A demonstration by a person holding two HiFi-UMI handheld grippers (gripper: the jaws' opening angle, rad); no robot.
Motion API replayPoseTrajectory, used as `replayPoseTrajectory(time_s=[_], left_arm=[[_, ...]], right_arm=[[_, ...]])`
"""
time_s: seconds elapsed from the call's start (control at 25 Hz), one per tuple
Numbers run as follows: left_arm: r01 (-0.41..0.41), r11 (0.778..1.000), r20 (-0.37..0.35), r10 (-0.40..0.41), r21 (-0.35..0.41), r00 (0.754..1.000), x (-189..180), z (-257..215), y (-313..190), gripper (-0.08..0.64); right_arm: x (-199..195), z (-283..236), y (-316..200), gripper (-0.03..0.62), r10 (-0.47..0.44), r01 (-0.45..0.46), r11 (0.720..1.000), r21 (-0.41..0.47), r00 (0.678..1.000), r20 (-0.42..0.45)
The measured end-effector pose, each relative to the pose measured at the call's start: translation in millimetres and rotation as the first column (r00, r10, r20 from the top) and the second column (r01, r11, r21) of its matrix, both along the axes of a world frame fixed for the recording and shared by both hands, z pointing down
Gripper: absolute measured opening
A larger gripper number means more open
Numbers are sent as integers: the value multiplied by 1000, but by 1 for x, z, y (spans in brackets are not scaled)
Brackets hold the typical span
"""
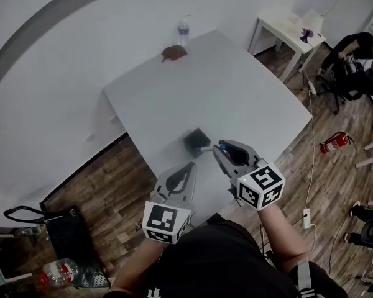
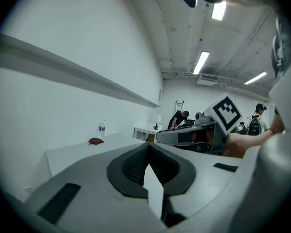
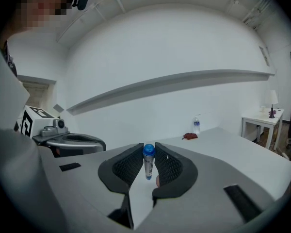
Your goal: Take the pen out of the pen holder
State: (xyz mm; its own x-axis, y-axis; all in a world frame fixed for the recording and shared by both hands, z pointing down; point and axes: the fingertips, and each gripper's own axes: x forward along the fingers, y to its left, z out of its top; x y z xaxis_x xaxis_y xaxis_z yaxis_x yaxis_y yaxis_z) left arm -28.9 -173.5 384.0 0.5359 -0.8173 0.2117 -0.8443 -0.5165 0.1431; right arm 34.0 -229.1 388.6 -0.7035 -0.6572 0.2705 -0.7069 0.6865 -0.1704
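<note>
**Pen clamped in the right tool, beside the holder**

We see the right tool (image 1: pixel 221 148) clamped on the pen (image 3: pixel 148 160). In the right gripper view its two ribbed pads (image 3: pixel 127 165) press the barrel from both sides, and the blue cap stands up above them. The left tool (image 1: pixel 188 166) has its jaws together with nothing between them. It hangs just beside the right one, nearer our body, over the near edge of the bench.

Both tools sit above a white bench (image 1: pixel 236 98). At its far side lie a reddish-brown cloth (image 1: pixel 174 53) and, near it, a clear water bottle (image 1: pixel 183 32), both close to the white wall (image 1: pixel 62 73). A long grey ledge (image 3: pixel 184 84) runs along that wall. Around the bench the floor (image 1: pixel 112 172) is dark wooden planks. A small white side table (image 1: pixel 285 30) stands off to the right and a red fire extinguisher (image 1: pixel 334 143) lies on the floor. A black bag (image 1: pixel 65 231) sits at the lower left, and a person in black (image 1: pixel 354 45) bends by some chairs at the far right.

The pen holder (image 1: pixel 196 139), a small dark square box, stands on the bench just ahead of the right tool's tips. In the head view the pen lies nearly level, with its pale free end reaching to the holder's near rim. We cannot tell whether it touches.
</note>
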Motion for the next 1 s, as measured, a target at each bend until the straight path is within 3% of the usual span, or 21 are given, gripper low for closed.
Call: replayPoseTrajectory(time_s=[1.0], left_arm=[[-8, 999, -23, 9, 36, 1000, -3, -9, 15, 6]], right_arm=[[-4, -15, 22, 77, 19, -19, 1000, 20, 1000, 16]])
